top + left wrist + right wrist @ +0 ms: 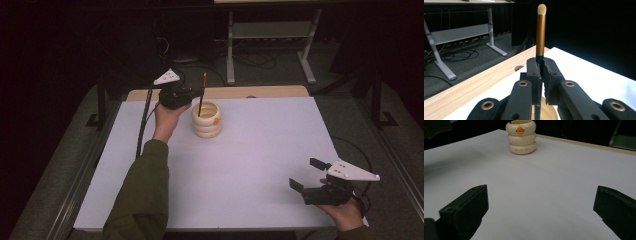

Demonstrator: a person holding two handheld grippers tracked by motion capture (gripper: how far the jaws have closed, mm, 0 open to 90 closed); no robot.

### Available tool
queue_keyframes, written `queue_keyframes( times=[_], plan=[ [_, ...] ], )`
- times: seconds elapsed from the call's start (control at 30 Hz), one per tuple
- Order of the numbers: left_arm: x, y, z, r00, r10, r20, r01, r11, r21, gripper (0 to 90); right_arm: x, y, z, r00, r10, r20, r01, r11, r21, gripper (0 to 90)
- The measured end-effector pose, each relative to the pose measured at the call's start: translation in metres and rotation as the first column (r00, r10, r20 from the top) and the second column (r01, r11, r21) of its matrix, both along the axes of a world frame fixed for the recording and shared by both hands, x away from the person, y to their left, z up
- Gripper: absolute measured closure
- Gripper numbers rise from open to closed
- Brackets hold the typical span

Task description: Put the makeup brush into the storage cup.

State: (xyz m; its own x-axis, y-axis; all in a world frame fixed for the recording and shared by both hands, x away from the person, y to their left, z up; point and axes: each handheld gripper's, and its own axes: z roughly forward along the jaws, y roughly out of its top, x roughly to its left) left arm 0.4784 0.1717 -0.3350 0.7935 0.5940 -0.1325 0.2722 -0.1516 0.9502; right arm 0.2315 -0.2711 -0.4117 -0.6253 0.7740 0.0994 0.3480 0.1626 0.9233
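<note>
Table (260, 165) white-topped, wood strip along far edge; dark floor beyond with cables and pale metal frame legs (231, 50). Left side: green sleeve (142, 195) reaches forward from the near edge, black cable (144, 120) trailing back beside it. Left hand-held gripper (192, 93) sits at far left-centre of table, just left of the holder (207, 120), a cream ringed pot with an orange mark on its side, standing upright near the far edge. Left hand-held gripper's jaws closed tight on the brush (201, 95), gripping the dark handle below the gold ferrule; brush upright, pale bristle tip up, lower end down inside the holder's mouth. In the left gripper view, brush (540, 35) rises straight from between the pads (535, 75), holder rim just visible beneath. Centre of table bare. Right side: right hand-held gripper (308, 174) low over the near right corner, well apart from the holder, jaws spread wide, holding nothing, pointing left across the table.
</note>
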Motion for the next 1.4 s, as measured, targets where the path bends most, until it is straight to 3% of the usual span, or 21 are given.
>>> queue_keyframes(
  times=[0.47,0.97,1.4],
  plan=[
    [0.001,-0.007,-0.010,0.9997,-0.009,-0.022,0.011,0.9985,0.054,84.1,0.000,-0.001,0.000,1.0000,-0.001,-0.002,0.001,1.0000,0.001,0.0],
    [0.003,-0.003,-0.028,0.9980,0.007,-0.062,-0.004,0.9987,0.051,84.0,0.000,0.000,-0.001,1.0000,0.002,-0.005,-0.002,1.0000,-0.002,0.0],
    [0.003,-0.003,-0.034,0.9961,0.006,-0.088,0.001,0.9968,0.080,83.9,0.000,0.000,-0.001,1.0000,0.003,-0.005,-0.003,1.0000,-0.002,0.0]
  ],
)
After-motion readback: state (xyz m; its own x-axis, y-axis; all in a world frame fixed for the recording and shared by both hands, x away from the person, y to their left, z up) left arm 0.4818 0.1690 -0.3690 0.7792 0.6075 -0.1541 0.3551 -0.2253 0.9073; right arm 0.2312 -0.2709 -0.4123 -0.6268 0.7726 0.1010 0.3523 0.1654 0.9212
